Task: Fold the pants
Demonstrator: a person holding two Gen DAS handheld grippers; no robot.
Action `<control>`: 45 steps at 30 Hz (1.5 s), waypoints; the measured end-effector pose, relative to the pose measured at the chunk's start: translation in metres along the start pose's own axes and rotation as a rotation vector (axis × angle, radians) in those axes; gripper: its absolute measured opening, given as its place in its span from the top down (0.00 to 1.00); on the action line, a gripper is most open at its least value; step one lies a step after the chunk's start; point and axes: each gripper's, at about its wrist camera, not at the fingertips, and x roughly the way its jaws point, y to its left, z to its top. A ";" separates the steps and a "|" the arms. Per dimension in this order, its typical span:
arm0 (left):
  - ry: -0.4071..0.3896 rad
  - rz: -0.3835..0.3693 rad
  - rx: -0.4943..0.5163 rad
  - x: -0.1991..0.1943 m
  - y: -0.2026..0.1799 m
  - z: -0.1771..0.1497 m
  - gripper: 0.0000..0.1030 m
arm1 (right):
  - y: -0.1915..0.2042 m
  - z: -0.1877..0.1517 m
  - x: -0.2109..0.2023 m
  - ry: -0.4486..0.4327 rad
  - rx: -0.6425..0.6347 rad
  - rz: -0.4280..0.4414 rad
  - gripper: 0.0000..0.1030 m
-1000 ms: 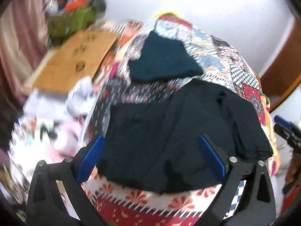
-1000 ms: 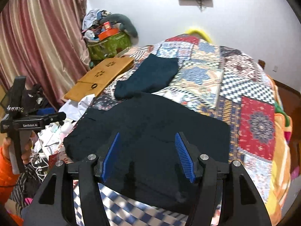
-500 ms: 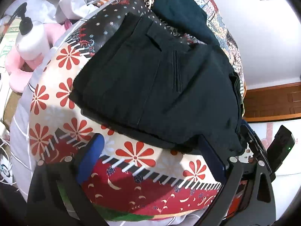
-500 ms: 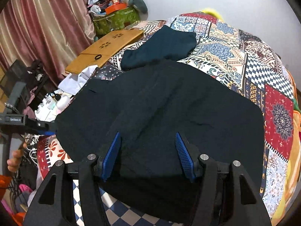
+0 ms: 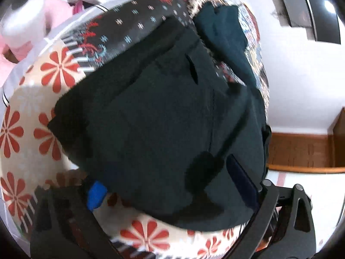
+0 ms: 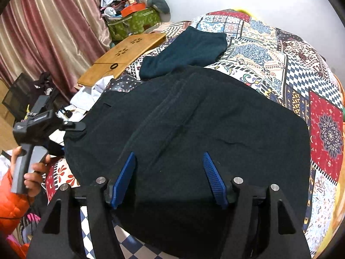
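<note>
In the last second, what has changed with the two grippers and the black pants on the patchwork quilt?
The left gripper dropped to the near-left edge of the black pants, fabric between its open fingers. The right gripper eased closer, still open. The dark teal garment and patchwork quilt stayed put.

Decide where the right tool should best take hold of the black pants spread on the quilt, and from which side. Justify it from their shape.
Probably the near hem edge of the black pants, approached from the bed's near side. That edge hangs toward the open right tool, giving a free layer to pinch, whereas the middle lies flat on the quilt.
</note>
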 end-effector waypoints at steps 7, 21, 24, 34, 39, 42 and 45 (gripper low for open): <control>-0.098 0.146 0.131 -0.006 -0.031 -0.005 0.68 | -0.002 0.000 -0.002 -0.004 0.014 0.007 0.39; -0.519 0.277 0.799 -0.080 -0.223 -0.056 0.83 | -0.027 -0.011 -0.033 -0.078 0.118 -0.023 0.39; -0.546 0.209 0.903 -0.082 -0.267 -0.076 0.83 | -0.040 -0.015 -0.052 -0.122 0.150 -0.041 0.39; -0.338 -0.019 1.108 -0.018 -0.363 -0.138 0.85 | -0.089 -0.045 -0.109 -0.202 0.247 -0.188 0.39; -0.153 -0.020 1.135 0.051 -0.376 -0.164 0.86 | -0.104 -0.068 -0.129 -0.215 0.315 -0.229 0.39; -0.057 0.020 1.177 0.092 -0.374 -0.185 0.86 | -0.110 -0.082 -0.134 -0.201 0.332 -0.252 0.39; -0.015 0.071 1.236 0.113 -0.366 -0.209 0.85 | -0.111 -0.093 -0.134 -0.181 0.330 -0.275 0.39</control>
